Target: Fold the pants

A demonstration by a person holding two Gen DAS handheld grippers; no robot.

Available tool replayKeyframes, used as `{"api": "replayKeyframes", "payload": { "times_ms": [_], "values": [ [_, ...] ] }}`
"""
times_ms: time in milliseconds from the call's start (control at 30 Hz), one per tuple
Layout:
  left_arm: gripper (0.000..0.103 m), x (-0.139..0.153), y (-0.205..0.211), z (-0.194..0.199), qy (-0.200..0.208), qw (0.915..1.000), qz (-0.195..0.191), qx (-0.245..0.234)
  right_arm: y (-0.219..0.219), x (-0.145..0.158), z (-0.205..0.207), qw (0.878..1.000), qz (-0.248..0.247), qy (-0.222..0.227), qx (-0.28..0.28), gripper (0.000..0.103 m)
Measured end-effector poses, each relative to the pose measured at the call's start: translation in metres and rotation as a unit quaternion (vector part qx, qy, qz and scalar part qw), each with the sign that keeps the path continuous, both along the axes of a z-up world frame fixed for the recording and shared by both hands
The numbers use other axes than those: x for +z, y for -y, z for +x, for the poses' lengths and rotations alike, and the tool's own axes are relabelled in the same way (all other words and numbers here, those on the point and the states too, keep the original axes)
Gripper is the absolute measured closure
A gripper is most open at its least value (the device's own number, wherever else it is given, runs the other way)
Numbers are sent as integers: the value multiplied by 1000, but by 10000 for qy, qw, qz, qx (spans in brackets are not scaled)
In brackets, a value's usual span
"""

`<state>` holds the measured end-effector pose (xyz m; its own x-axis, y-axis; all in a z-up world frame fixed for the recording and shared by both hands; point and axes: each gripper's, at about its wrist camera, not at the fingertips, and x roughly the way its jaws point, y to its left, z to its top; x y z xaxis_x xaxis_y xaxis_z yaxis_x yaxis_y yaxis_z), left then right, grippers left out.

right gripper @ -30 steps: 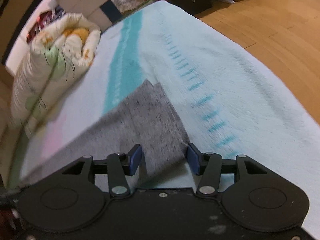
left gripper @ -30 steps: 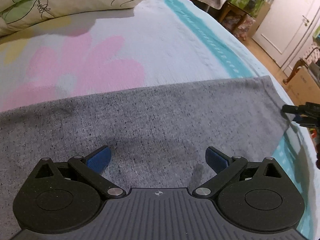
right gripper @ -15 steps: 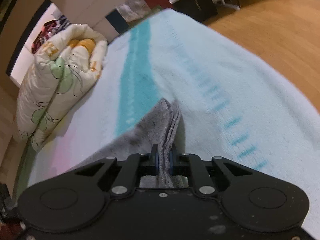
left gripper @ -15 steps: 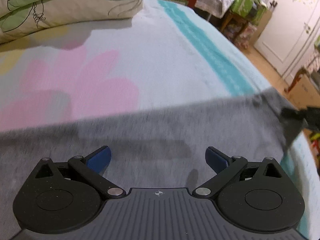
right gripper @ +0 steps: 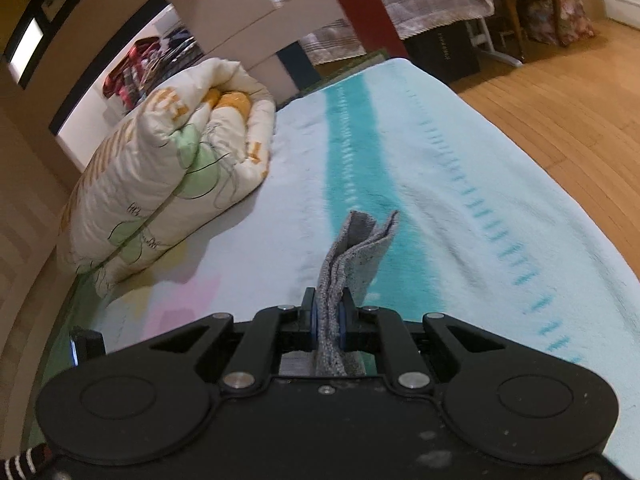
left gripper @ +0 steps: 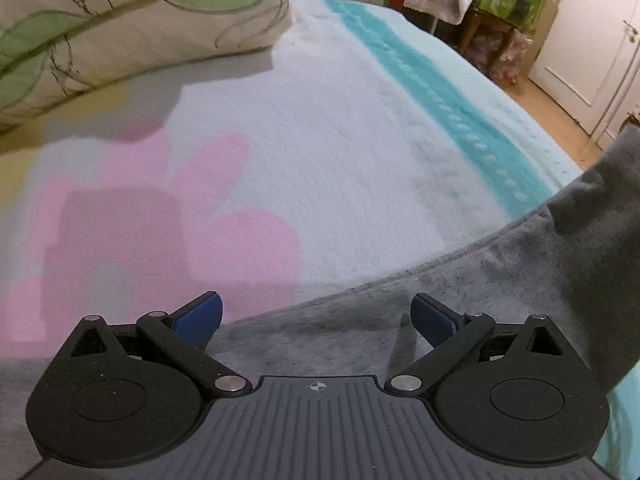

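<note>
Pants: grey knit pants (left gripper: 520, 280) lie on the bed blanket (left gripper: 340, 140), one end lifted at the right of the left wrist view.
Right gripper (right gripper: 328, 324): jaws clamped tight on a bunched corner of the pants (right gripper: 356, 248), raised above the blanket (right gripper: 460, 160).
Left gripper (left gripper: 316, 316): jaws spread wide, gripping nothing, over the pants' edge.
Beyond: rolled floral quilt (right gripper: 168, 176) at the bed's far side.

A bedroom in a home; a bed (right gripper: 460, 168) under a flowered blanket, a rolled quilt (right gripper: 168, 176) at its head; wooden floor (right gripper: 560, 92), white door (left gripper: 592, 36) beyond.
</note>
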<state>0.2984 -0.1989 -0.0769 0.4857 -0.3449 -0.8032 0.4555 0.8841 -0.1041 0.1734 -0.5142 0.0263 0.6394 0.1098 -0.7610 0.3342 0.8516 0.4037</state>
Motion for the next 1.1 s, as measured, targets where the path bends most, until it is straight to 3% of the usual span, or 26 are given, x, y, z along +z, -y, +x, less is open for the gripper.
{"api": "replayKeyframes", "payload": {
  "times_ms": [167, 467, 633, 800, 900, 1000, 1100],
  "values": [
    [1, 16, -44, -2, 65, 9999, -75, 22, -43, 17, 19, 9993, -6, 133, 337, 92],
    [1, 43, -153, -4, 278, 9967, -292, 700, -165, 18, 56, 9893, 555, 374, 1293, 91],
    [1, 45, -202, -15, 206, 9952, -134, 949, -254, -15, 60, 9783, 684, 137, 1952, 91],
    [1, 47, -231, -22, -7, 9939, -205, 1085, -324, -64, 53, 9649, 239, -372, 2589, 86],
    [1, 51, -239, -26, 21, 9945, -274, 1010, -338, -83, 42, 9576, 398, -773, 2748, 81],
    [1, 57, -238, -28, 29, 9946, -457, 930, -335, -75, 31, 9512, 498, -677, 2968, 76],
    [1, 60, -235, -29, 29, 9941, -621, 888, -318, -56, 25, 9534, 590, -487, 2919, 74]
  ]
}}
